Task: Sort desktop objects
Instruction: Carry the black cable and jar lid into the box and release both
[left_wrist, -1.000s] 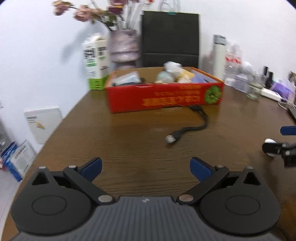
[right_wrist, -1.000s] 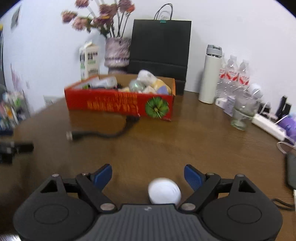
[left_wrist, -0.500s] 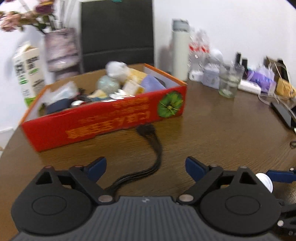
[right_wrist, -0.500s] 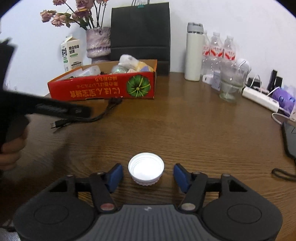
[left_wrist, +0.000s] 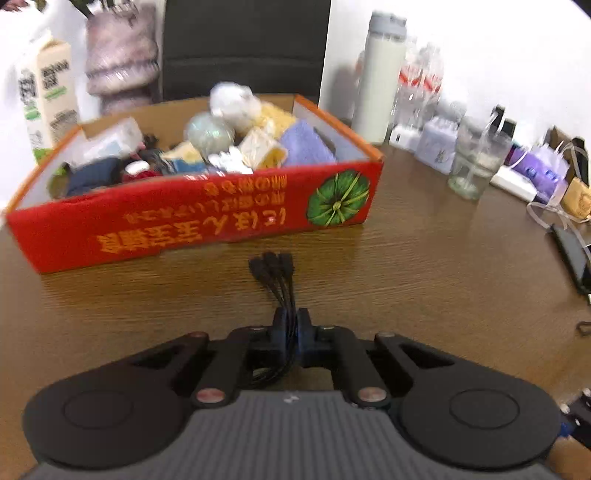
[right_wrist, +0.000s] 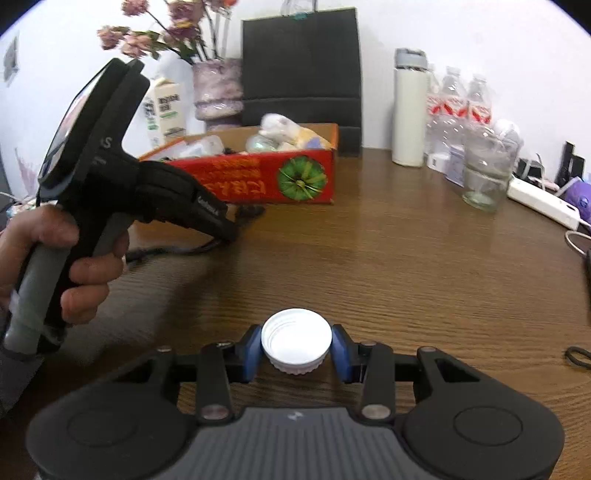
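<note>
Grippers clamped on cable and cap near the red box

Red box (left_wrist: 192, 218) serves as the landmark on the wooden table (left_wrist: 424, 266). Its front wall carries yellow-orange East Asian characters printed upside down as seen from the grippers, too blurred to read, and a green pumpkin picture near its right end. Inside lie mixed objects: a purple cloth, yellow packets, a pale round ball and dark items; their labels cannot be read.

Just in front of the box, the left gripper (left_wrist: 291, 332) has its fingers pressed together on a black cable (left_wrist: 284, 291). The cable's bundle of plug ends sticks forward toward the box's front wall, near it but not touching. In the right wrist view the same gripper is held in a hand (right_wrist: 55, 258) to the box's left front, and the rest of the cable trails on the table below it. A short word is printed on that gripper's side, too small to read.

Farther from the box, nearer the camera, the right gripper (right_wrist: 296, 349) is closed on a white bottle cap (right_wrist: 296, 341), open side up, with the blue pads touching both its sides.

Behind the box's left end stands a milk carton (left_wrist: 46, 96) with green and dark print, unreadable, beside a mottled vase (left_wrist: 122, 55). Behind the box is a black paper bag (right_wrist: 301, 62). To the box's right stand a white flask (right_wrist: 408, 110), water bottles with red labels (right_wrist: 458, 107) and a clear glass (right_wrist: 484, 173).
</note>
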